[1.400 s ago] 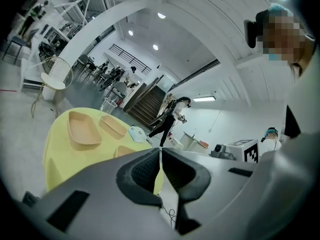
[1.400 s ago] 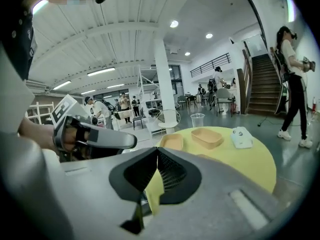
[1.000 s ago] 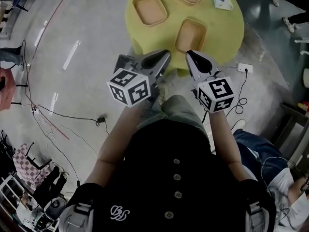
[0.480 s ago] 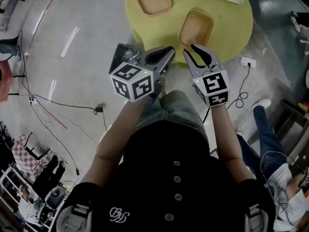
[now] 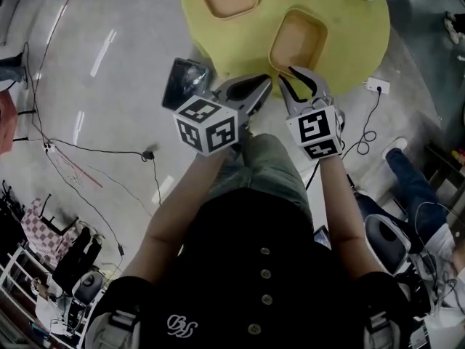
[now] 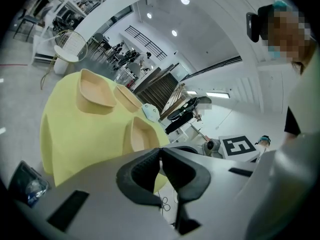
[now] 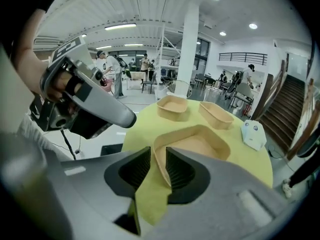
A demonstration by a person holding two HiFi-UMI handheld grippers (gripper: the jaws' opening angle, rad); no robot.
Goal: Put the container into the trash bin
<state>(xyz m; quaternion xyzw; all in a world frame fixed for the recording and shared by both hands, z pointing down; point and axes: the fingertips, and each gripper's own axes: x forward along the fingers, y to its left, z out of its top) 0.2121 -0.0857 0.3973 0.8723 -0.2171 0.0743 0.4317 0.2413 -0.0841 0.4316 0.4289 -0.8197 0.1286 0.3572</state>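
On the round table draped in yellow cloth (image 5: 352,46), the nearest tan container (image 5: 298,41) sits empty by the near edge, with two more containers (image 7: 172,106) (image 7: 217,115) and a small white object (image 7: 252,134) further back. The right gripper (image 5: 289,78) hovers just in front of that nearest container; its jaws are opening, and in the right gripper view the container's near rim shows in the gap between the ribbed pads, which do not press on it. The left gripper (image 5: 263,87) is held close beside the right one, its jaws closed together with nothing between them. The dark trash bin (image 5: 185,82) stands on the grey floor just beside the table and to the left of the left gripper; a crumpled clear liner or wrapper shows inside it.
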